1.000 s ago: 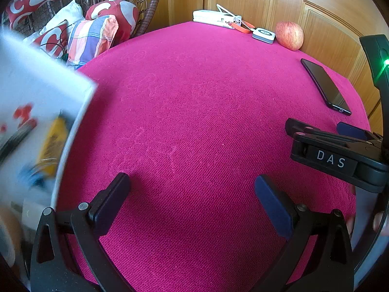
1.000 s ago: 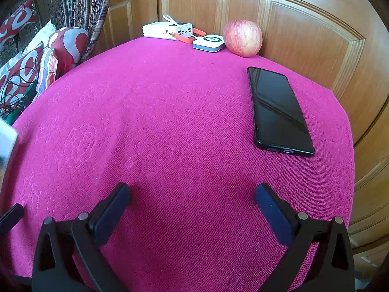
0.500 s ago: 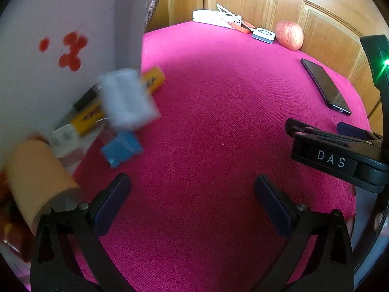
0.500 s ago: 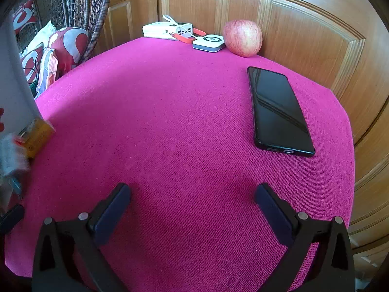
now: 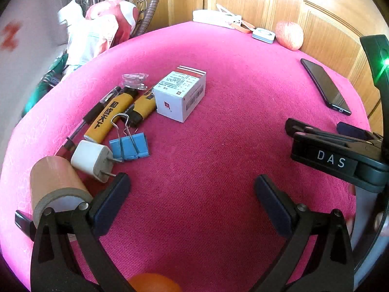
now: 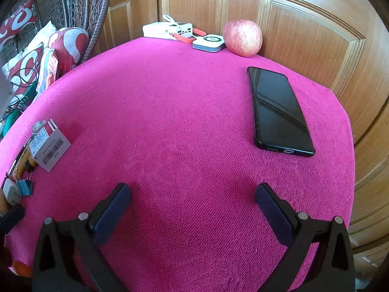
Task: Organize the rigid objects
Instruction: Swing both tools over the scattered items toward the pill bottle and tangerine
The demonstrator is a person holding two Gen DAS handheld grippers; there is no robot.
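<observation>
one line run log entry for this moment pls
left gripper: open, empty | right gripper: open, empty | white box, binder clips, plug: loose on table

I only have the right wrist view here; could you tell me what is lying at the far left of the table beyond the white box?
Observer: Beside the white box lie two yellow lighters, touching each other, with a black pen alongside.
Operator: Thank you. Is anything nearer the left gripper?
Observer: Yes, a white charger plug lies close to its left finger, prongs pointing toward the blue binder clips.
Operator: And the brown shape at my frame's edge?
Observer: That is a roll of brown tape, lying on its side beside the plug.
</observation>
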